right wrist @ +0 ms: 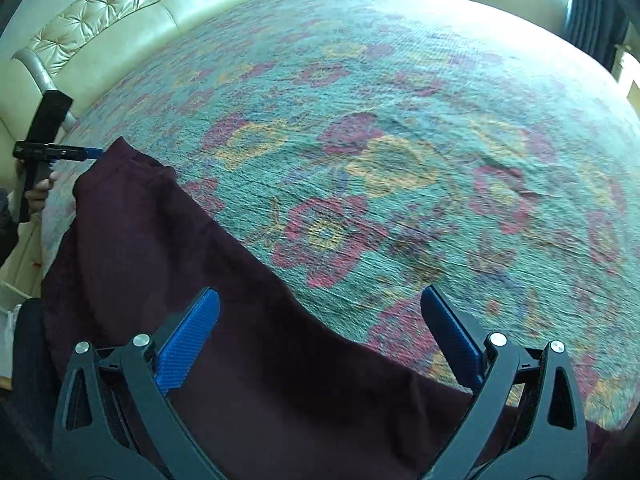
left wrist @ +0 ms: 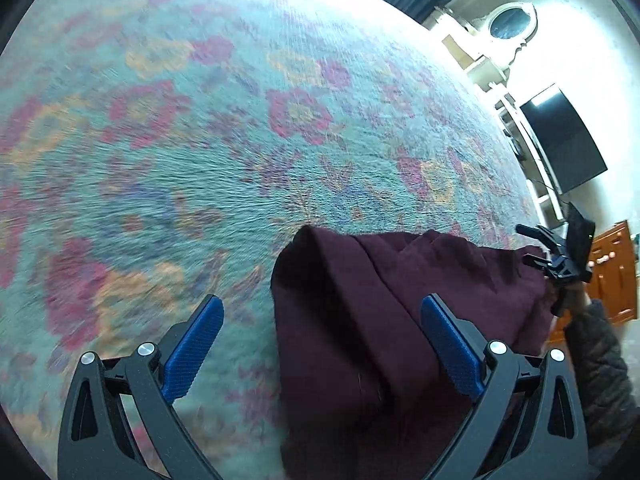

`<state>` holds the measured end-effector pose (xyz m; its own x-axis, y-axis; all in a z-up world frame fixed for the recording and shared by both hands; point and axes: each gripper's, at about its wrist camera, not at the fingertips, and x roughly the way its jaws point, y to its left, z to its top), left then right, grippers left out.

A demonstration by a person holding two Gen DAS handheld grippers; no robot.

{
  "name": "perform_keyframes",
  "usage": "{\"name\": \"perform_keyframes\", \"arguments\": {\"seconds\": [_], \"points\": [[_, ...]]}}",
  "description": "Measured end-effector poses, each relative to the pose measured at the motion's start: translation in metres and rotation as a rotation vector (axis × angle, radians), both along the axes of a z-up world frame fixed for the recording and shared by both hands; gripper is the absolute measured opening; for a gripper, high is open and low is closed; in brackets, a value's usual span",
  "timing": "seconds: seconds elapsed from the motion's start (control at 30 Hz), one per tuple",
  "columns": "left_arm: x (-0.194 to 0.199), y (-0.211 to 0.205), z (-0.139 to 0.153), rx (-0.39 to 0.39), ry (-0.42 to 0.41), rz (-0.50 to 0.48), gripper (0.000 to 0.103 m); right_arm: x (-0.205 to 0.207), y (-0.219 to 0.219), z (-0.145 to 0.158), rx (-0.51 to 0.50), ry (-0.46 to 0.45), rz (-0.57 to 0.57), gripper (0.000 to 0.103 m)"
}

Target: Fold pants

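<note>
While maroon pants (right wrist: 200,280) lie along flowered bedspread (right wrist: 400,100): left gripper (left wrist: 320,344) jaws wide, gripping nothing; right gripper (right wrist: 320,340) jaws wide over cloth, gripping nothing

left hand-held gripper (left wrist: 322,338) jaws wide apart, right hand-held gripper (right wrist: 320,330) likewise

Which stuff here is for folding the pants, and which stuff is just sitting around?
For the job:
maroon pants
left gripper, open
right gripper, open
flowery bedspread, which the pants lie on

Just sitting around:
cream headboard
black TV screen
oval mirror
orange cabinet
dark curtains
</note>
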<state>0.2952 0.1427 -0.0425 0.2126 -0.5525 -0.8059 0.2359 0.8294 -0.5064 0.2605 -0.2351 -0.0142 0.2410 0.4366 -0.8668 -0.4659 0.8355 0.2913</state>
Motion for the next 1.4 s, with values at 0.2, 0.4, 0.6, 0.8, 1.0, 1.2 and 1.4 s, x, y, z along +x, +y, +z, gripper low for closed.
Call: {"name": "perform_keyframes", "arguments": {"seconds": [0.2,0.4,0.6,0.8,1.0,1.2,1.4], "points": [[0.015,-0.033,-0.019,-0.002,0.020,-0.094,0.095,0.006,0.013,-0.027,0.002,0.160,0.112,0.058],[0.009,-0.043,-0.013,0.011,0.028,-0.154,0.018,-0.012,0.030,-0.014,-0.052,0.135,0.164,0.004],[-0.007,-0.045,0.033,0.094,-0.111,-0.125,0.009,-0.045,0.032,0.060,-0.158,-0.135,0.057,0.004],[-0.083,-0.027,0.083,0.039,-0.218,-0.099,0.008,-0.148,0.033,0.097,-0.183,-0.306,0.027,0.004],[-0.176,-0.011,0.060,0.030,-0.188,-0.108,0.016,-0.226,0.043,0.055,-0.168,-0.275,0.000,0.004],[-0.216,0.007,0.014,0.068,-0.099,-0.047,0.042,-0.260,0.044,0.018,-0.138,-0.186,-0.061,0.015],[-0.256,0.036,0.004,0.050,0.023,0.107,0.054,-0.286,0.042,0.033,-0.013,-0.119,-0.156,0.047]]}}
